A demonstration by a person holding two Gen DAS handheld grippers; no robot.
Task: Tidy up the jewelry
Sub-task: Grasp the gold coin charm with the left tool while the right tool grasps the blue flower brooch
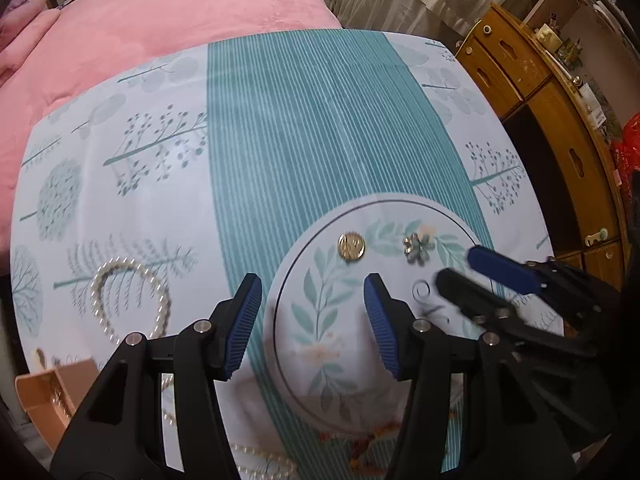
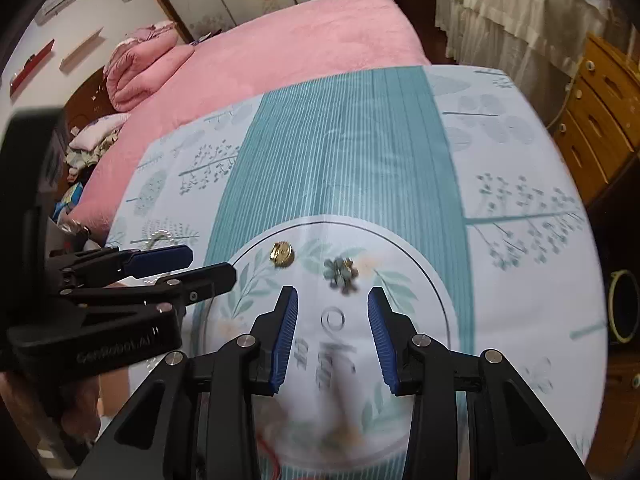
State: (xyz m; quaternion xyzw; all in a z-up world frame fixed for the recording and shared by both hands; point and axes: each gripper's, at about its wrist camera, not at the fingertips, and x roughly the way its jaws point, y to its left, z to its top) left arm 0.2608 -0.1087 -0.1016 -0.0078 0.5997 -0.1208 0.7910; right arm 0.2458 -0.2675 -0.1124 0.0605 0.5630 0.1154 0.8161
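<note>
A round white plate [image 1: 320,396] with a leaf print lies on the table; it also shows in the right wrist view [image 2: 424,304]. On it lie a gold round brooch [image 1: 351,246] [image 2: 282,255] and a silver flower brooch [image 1: 416,249] [image 2: 340,273]. A pearl necklace [image 1: 132,300] lies left of the plate, with more pearl strands [image 1: 264,460] near the front edge. My left gripper [image 1: 313,292] is open and empty over the plate's left rim. My right gripper [image 2: 333,298] is open and empty just short of the flower brooch; it shows at the right in the left wrist view [image 1: 460,268].
A teal and white printed cloth [image 1: 304,128] covers the table. An orange box [image 1: 44,396] holding a chain sits at the front left corner. A pink bed [image 1: 160,12] lies beyond the table. A wooden cabinet [image 1: 560,112] stands to the right.
</note>
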